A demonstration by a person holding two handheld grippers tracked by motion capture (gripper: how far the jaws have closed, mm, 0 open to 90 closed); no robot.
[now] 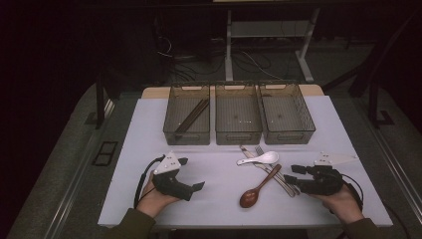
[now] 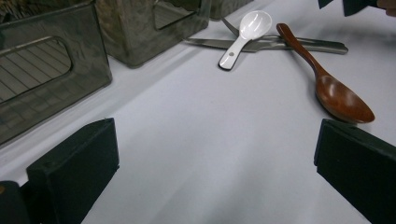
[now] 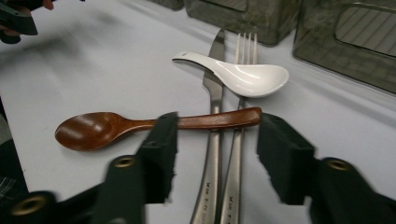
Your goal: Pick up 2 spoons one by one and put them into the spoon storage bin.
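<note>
**Two hand-held grippers beside loose cutlery on a white table**

Seen from above, a person's forearms enter from the bottom edge, each hand holding a black two-jaw gripper over a white table [image 1: 219, 199]. Three grey see-through bins sit side by side along the far part of the table. The left bin [image 1: 187, 115] holds what look like dark chopsticks [image 1: 192, 116], lying diagonally; the dim light makes this hard to confirm. The middle bin [image 1: 238, 114] and right bin [image 1: 286, 113] look bare inside.

The left gripper [image 1: 191, 174] is near the front left of the table, well apart from the cutlery, its jaws spread wide with nothing between them. In the left gripper view the two black jaws stand at the far lower corners with bare tabletop between them.

The cutlery lies in a small pile in front of the middle and right bins. A white spoon [image 1: 259, 159] rests across a metal knife [image 3: 212, 135] and fork [image 3: 237, 140], which lie side by side. A brown wooden spoon [image 1: 258, 186] crosses the same two pieces, bowl toward the person, handle pointing toward the bins.

The right gripper [image 1: 293, 175] is just beside the pile on its right. In the right gripper view its jaws are apart, one at each side of the wooden spoon's handle end, above the knife and fork, not closed on anything.
</note>
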